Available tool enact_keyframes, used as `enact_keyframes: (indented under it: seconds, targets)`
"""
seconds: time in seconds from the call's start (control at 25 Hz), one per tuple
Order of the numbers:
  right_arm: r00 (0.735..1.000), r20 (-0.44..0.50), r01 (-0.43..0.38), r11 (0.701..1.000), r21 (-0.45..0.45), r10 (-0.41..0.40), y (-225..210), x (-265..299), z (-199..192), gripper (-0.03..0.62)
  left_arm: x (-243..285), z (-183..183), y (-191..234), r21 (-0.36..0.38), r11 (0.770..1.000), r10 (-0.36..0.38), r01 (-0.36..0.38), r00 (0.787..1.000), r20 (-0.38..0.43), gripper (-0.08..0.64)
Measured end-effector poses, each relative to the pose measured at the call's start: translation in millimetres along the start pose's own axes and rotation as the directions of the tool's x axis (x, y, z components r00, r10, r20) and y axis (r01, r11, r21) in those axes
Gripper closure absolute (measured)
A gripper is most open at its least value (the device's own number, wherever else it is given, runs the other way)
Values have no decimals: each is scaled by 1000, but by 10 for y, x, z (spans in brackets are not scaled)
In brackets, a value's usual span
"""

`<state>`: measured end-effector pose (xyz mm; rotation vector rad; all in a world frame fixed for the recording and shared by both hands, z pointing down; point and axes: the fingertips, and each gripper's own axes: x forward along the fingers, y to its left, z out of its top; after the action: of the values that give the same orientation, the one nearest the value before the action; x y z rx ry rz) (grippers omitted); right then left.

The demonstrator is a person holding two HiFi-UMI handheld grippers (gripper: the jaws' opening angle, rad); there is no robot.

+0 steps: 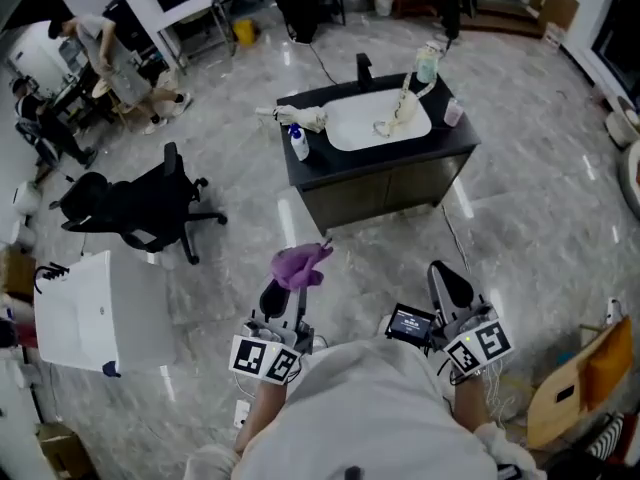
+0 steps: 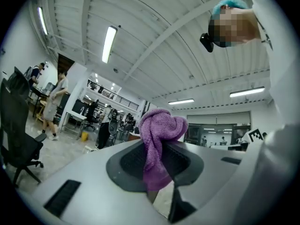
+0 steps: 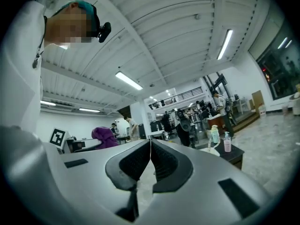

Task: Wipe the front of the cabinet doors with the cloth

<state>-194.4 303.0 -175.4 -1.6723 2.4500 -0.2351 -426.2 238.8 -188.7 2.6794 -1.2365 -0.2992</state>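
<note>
While our left gripper [image 1: 285, 293] pinches the cloth [image 1: 300, 265] and our right gripper [image 1: 450, 286] sits pressed together, empty, the cabinet doors [image 1: 385, 190] lie well apart, at one o'clock.

Clear run to the cabinet doors [image 1: 385, 190]
Bare floor [image 1: 370, 268] reaches right up to them; an office chair [image 1: 140, 208] and a white panel [image 1: 95, 308] stand well off to the left.

cabinet [image 1: 385, 190] ahead of cloth [image 1: 300, 265] | chair [image 1: 140, 208] left of cabinet | cloth in left gripper [image 1: 284, 294]
</note>
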Motion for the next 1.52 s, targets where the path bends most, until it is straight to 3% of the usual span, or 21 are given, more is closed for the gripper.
enact_keyframes:
  seconds: [0.16,0.28,0.48,0.64,1.04,1.52]
  targets:
    - [986,29,160,986,58,-161,252,-117,-73,565,-274,152,241,29,996,-80,80,997,-10,476]
    - [972,43,228,969,99,-233,600,-83,-177,565,-630,235,620,52,995,-85,86,996,-27,476]
    - [966,31,251,959,131,-256,1211,104,-400,565,-1230,96,1333,32,998,-48,51,995,-91,476]
    - [965,-14,261,961,97,-261,1519,53,-508,565,-1519,-31,1492,4,999,-38,39,990,-134,476]
    - [977,-9,215,974,74,-215,1603,-277,-459,565,-1553,154,955,1,997,-71,72,994,-79,476]
    - [969,-8,248,967,57,-248,1110,-1296,-397,565,-1475,-262,-239,-68,987,-154,145,977,-145,476]
